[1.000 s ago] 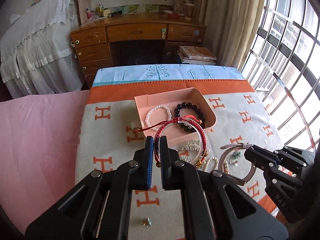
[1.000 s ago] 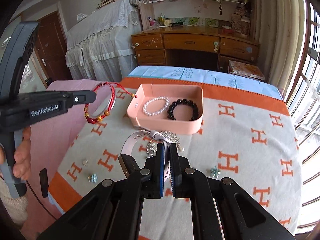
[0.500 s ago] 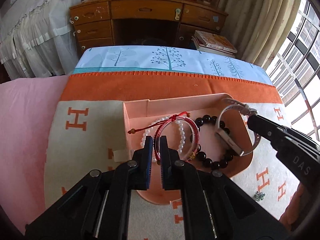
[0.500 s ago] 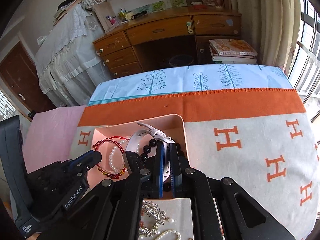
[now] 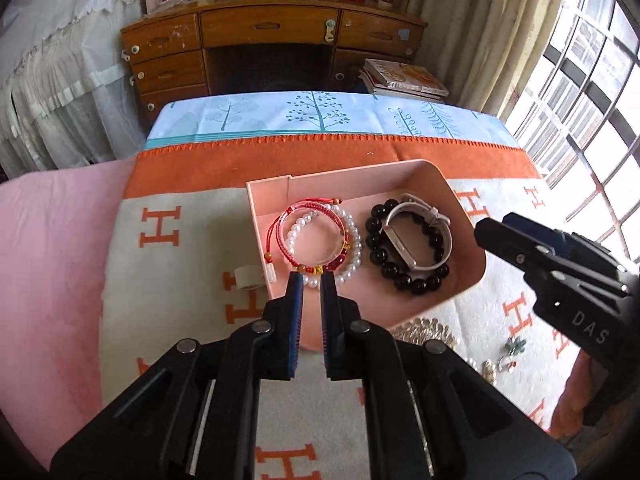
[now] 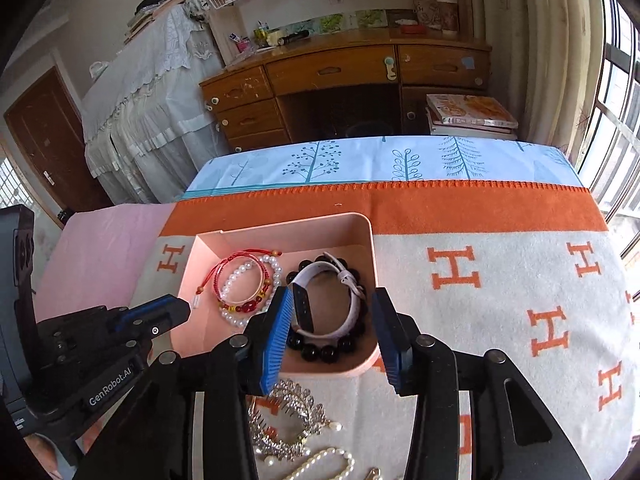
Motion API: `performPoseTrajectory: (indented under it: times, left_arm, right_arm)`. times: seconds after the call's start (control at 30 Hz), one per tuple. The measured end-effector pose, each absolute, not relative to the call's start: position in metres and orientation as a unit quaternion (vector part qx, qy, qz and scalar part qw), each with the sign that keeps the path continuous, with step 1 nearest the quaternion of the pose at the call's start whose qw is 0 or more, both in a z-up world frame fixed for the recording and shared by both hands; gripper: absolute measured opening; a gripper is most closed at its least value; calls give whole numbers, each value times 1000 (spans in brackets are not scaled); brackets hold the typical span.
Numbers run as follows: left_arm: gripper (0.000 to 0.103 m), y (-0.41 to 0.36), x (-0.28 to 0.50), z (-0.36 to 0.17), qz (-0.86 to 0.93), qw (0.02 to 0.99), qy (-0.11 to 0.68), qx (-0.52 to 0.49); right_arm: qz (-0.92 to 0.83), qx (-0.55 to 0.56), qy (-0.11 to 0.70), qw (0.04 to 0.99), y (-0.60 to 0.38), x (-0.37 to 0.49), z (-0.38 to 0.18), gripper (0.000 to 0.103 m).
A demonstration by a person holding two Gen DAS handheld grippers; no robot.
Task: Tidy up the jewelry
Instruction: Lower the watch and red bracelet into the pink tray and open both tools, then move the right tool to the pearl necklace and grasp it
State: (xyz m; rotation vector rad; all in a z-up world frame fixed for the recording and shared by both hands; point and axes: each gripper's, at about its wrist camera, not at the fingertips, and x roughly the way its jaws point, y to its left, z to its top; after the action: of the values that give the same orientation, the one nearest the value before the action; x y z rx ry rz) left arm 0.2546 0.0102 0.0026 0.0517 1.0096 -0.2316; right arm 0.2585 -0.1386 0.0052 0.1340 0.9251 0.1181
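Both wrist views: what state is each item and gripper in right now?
Left gripper: slightly open, holding nothing.
Right gripper: wide open, empty.
Tray: open-topped, holding four pieces.
Red bracelet: released, lying on the pearl bracelet.
Watch: strap fastened, lying on the black bead bracelet.
Tiara: outside the tray, on the blanket.
Desk drawers: closed.
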Motion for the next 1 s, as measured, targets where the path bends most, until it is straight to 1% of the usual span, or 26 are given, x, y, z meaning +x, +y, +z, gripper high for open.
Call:
performPoseTrajectory:
  times: [0.07,0.13,0.47,0.67,0.83,1.0]
  left_arm:
    - [5,7,237,9,-115,874,470,57]
    - [5,9,220,16,-125,873,466,61]
    - [5,47,153,51,-139,885,444,-3]
    - [5,76,112,62,-108,893,436,-22]
    - [5,91,73,65,-96,901,422,-28]
    - [5,97,47,53,-70,901,427,-10]
  right_arm:
    - [62,64,439,894,-141,241,11,41]
    - [65,58,434,897,-142,221,17,41]
    - [90,71,397,910,-151,110,46,41]
    - [101,73,387,914,-153,58,55,41]
    - [103,65,380,917,-150,25,56,41]
    - [107,61,391,912,-146,1,43,41]
